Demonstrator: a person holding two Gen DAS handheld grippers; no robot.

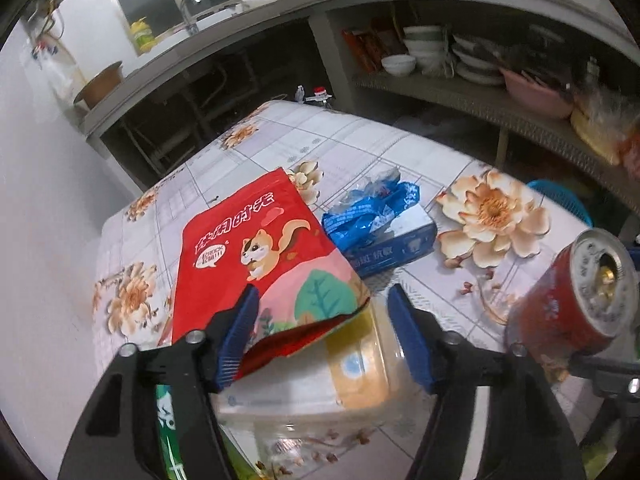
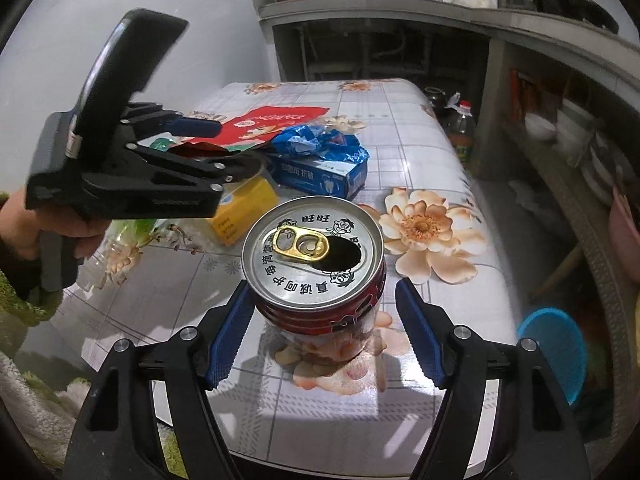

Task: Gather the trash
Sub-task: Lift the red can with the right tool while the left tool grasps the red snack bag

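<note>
Right gripper sits low at the table's near edge, fingers spread on either side of the opened red can, right one clear of it. Toward the far edge, the left gripper reaches over the red snack bag, beside the blue box and yellow pack.

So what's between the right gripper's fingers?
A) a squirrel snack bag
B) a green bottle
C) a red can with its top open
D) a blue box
C: the red can, its pull-tab hole open, stands on the table between the fingers of the right gripper.
</note>
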